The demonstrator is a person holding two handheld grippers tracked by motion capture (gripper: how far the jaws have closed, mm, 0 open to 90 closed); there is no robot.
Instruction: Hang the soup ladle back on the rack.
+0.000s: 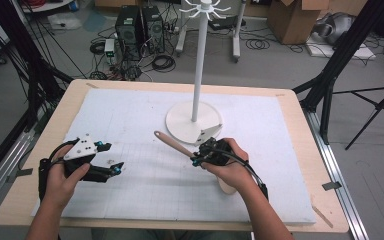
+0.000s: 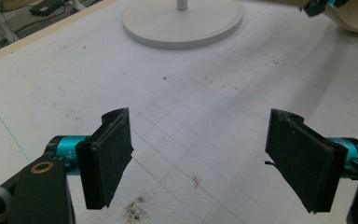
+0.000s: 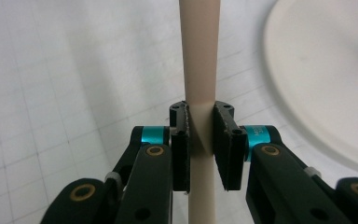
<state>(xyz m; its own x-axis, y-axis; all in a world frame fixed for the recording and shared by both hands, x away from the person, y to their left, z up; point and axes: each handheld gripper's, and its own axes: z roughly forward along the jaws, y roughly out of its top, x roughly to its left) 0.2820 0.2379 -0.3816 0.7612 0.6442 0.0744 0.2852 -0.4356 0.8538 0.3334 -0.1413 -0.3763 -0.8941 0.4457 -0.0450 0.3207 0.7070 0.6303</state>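
Beige wooden spoon (image 1: pixel 172 143), just one, sits pinched by its long handle in the right gripper (image 1: pixel 196 159), lifted beside one white round-footed stand (image 1: pixel 194 121). The left gripper (image 1: pixel 111 157) gapes wide, holding nothing.

The left gripper (image 1: pixel 111 157) rested low near the table's front-left corner, its 2 jaws spread wide with nothing between them. The right gripper (image 1: pixel 196 159), raised nearer the front edge's middle, had its jaws clamped on a handle (image 3: pixel 199 70).
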